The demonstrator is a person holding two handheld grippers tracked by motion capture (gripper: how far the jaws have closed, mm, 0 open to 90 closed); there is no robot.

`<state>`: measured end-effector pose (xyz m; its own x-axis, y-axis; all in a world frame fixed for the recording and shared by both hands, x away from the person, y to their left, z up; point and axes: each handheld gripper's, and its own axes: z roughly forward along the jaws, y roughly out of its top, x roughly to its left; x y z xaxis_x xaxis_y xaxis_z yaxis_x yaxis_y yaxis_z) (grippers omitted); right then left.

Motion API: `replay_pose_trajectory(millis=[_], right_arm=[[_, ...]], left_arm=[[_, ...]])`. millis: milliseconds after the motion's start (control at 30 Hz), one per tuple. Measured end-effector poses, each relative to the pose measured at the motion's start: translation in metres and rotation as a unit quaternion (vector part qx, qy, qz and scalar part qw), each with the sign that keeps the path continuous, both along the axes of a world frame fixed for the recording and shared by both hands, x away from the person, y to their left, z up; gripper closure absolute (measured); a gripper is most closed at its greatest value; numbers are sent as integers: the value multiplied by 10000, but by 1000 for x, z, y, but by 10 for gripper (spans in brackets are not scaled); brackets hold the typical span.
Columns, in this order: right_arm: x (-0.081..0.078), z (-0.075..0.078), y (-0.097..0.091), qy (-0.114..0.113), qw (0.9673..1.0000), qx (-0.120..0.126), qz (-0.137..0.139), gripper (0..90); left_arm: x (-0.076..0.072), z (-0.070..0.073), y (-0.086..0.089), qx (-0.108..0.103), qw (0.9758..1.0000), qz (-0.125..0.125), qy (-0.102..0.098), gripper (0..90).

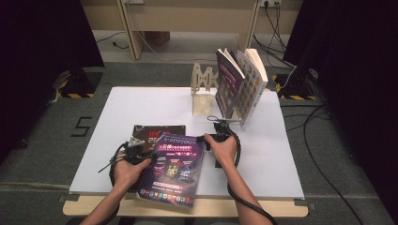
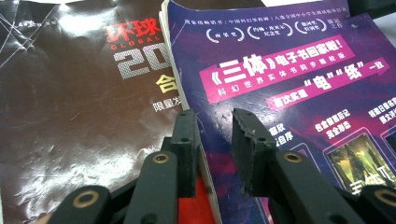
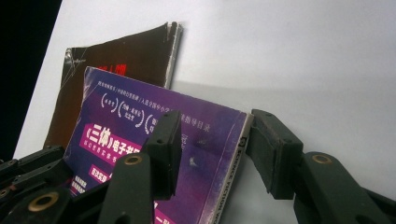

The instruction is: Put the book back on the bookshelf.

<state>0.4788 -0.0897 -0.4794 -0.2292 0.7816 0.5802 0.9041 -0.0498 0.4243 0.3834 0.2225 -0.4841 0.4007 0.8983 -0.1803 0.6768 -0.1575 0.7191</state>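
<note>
Left gripper view: the left gripper [image 2: 212,123] has its jaws half open astride the left edge of the purple magazine [image 2: 289,88]. The right gripper [image 3: 212,135] (jaws wide) straddles its spine. It lies tilted on a dark magazine [image 1: 145,131] on the white table [image 1: 263,154].

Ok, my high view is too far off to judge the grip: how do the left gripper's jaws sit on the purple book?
Observer: The left gripper straddles the purple book's page edge, one jaw beside the pages, one over the cover; pressing or not, I can't tell.
Operator: And the right gripper?
Observer: The right gripper has the spine corner between its jaws, one over the cover, one just outside the spine.
</note>
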Motion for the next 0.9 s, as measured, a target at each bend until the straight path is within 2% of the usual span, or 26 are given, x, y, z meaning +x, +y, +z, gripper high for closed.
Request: replay_pose_trajectory(millis=[100, 133, 200, 233, 300, 500, 600, 633, 667, 733, 767, 900], right_arm=[[-1, 0, 0, 83, 10000, 44, -9, 552], [-2, -3, 2, 239, 9993, 250, 117, 552], [-3, -3, 4, 291, 9992, 226, 122, 563], [-4, -3, 5, 169, 9997, 98, 141, 572], [-4, -3, 5, 170, 9997, 149, 121, 588], [-2, 1, 5, 33, 9998, 90, 180, 632], [-2, 3, 5, 21, 9998, 94, 190, 684], [-3, 5, 5, 19, 9998, 116, 166, 707], [-4, 10, 5, -113, 9995, 174, 219, 748], [-5, 12, 6, -73, 9996, 179, 190, 758], [-5, 18, 8, -137, 9994, 202, 251, 775], [-5, 25, 10, -202, 9992, 206, 279, 788]], left_arm=[[0, 0, 0, -19, 10000, 24, -6, 703], [0, 0, 0, -17, 10000, 30, -10, 703], [0, 0, -1, -9, 10000, 28, -12, 704], [0, 0, -1, -11, 10000, 28, -13, 704], [0, 0, 0, -15, 10000, 30, -20, 703], [0, 0, 1, -17, 10000, 9, -12, 702], [0, 0, 2, -26, 10000, -2, -10, 701], [0, 0, 3, -23, 10000, -3, -8, 701], [0, 0, 3, -12, 10000, 3, -6, 702], [0, 1, 3, -12, 10000, 5, -6, 702], [0, 1, 3, -9, 10000, 4, -7, 701], [0, 1, 4, -10, 10000, -32, -13, 699]])
